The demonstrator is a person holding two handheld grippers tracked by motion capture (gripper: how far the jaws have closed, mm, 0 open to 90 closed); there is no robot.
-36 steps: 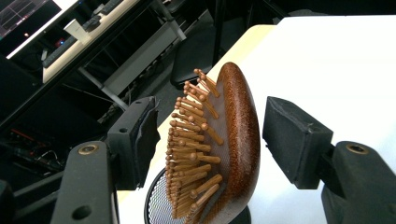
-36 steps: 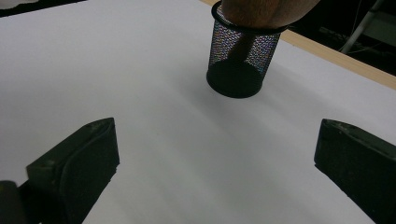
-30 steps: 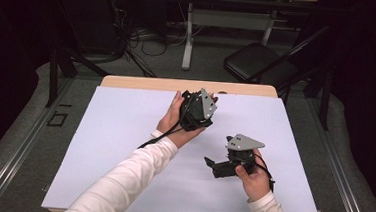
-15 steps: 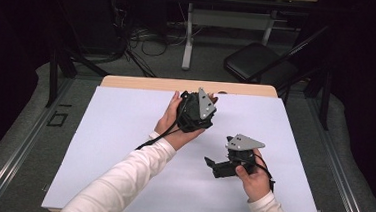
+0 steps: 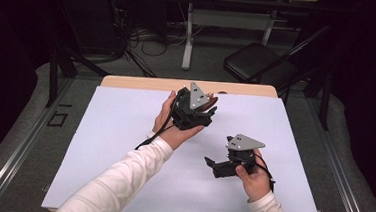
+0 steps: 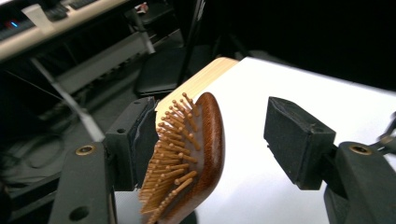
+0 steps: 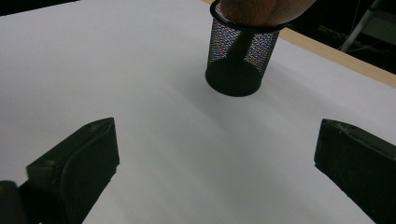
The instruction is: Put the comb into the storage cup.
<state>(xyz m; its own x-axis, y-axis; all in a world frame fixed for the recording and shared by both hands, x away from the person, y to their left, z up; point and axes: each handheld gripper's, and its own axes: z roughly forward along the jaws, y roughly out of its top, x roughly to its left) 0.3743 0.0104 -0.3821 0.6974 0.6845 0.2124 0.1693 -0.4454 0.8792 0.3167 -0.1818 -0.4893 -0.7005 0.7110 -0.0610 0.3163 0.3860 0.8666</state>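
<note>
Overhead, we see left tongs [image 5: 203,108] raised over far edge of white-covered table [image 5: 124,131], right tongs [image 5: 217,165] low nearby. Left gripper view: brown wooden paddle hairbrush [image 6: 196,154], bristles against one pad, other pad apart, so no clamp. Right gripper view: right tongs wide open, empty; black mesh cup [image 7: 239,58] ahead, brush inside it.

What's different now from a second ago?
The left tool has shifted slightly toward the table's far edge, carrying the wooden hairbrush over the mesh cup. In the left gripper view one pad stands clear of the brush. The right tool stayed put, open.
</note>
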